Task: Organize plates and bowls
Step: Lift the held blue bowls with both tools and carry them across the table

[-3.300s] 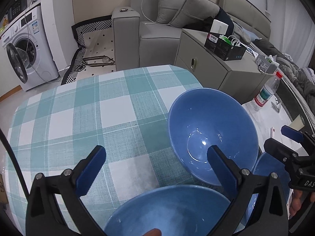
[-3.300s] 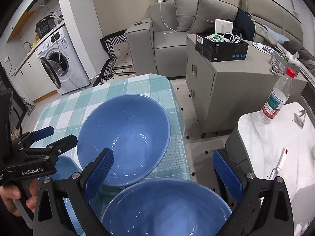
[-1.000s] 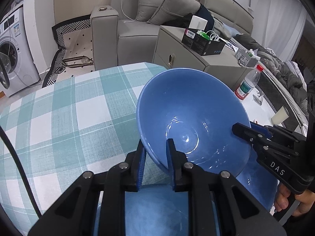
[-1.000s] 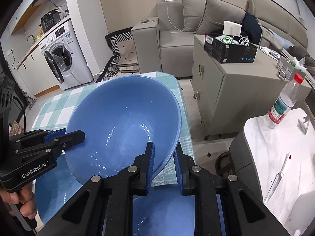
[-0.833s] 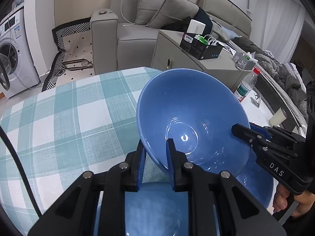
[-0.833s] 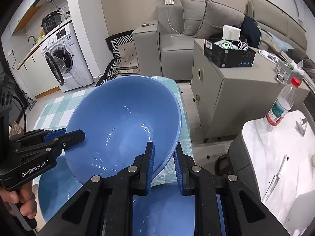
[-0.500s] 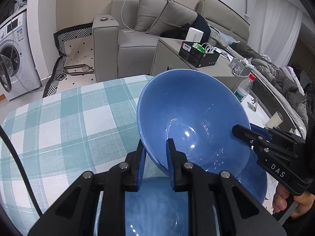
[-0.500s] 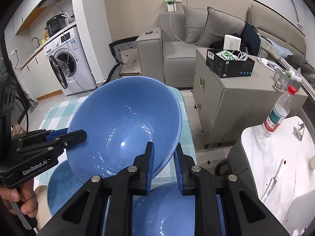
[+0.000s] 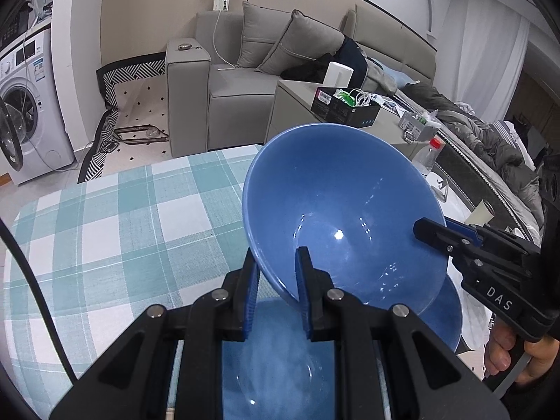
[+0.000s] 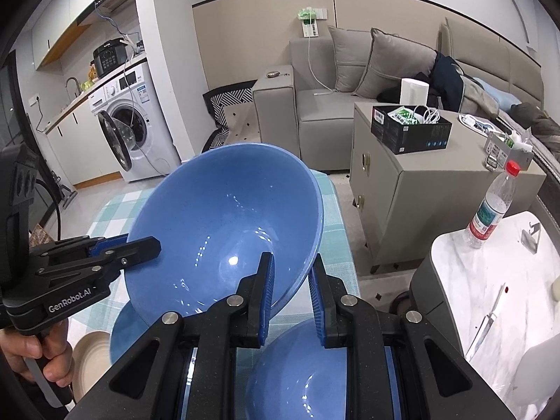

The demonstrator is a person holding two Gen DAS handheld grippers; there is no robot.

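Both jaws pinch opposite rims of the blue bowl (image 9: 336,210).

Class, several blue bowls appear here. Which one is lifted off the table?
The large tilted blue bowl, gripped at opposite rims by the left gripper and right gripper. The other bowls lie below it.

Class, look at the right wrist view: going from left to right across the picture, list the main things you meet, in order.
White front-loading washing machine → large blue ceramic bowl held up by both tongs → black open cardboard box on the grey cabinet → clear plastic water bottle with a red cap.
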